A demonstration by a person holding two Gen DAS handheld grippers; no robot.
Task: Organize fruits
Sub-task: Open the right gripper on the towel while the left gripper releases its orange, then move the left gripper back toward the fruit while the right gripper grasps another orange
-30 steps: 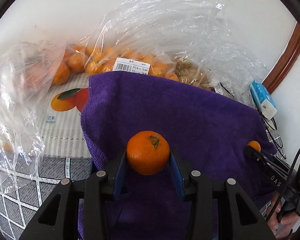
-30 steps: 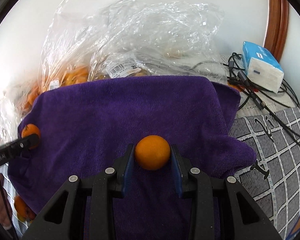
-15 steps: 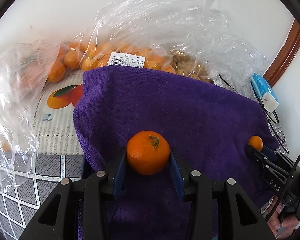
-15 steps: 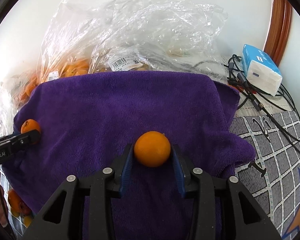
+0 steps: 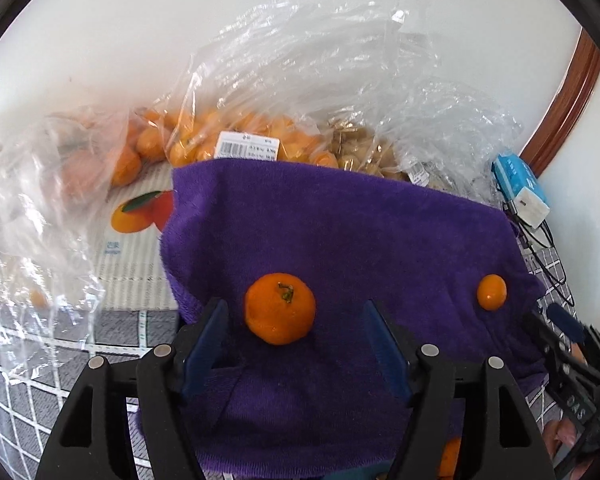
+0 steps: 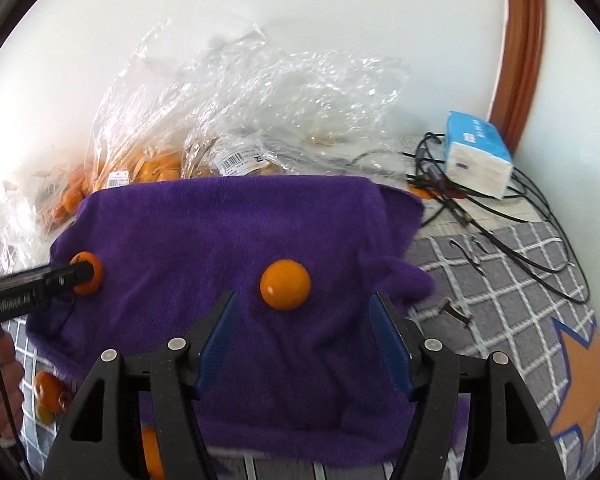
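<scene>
White wall and a grey checked cloth (image 6: 512,264) are framing a folded purple terry towel (image 5: 340,232), with clear plastic bags of orange fruit (image 5: 236,136) behind it. We are parting the jaws of the left gripper (image 5: 296,320) around a round stemmed mandarin (image 5: 280,308) resting on the towel; the pads are no longer touching it. We are likewise opening the right gripper (image 6: 304,312) behind a smaller smooth orange fruit (image 6: 285,285). We judge both light, soft-skinned, prone to rolling; grip gently across the widest part.
</scene>
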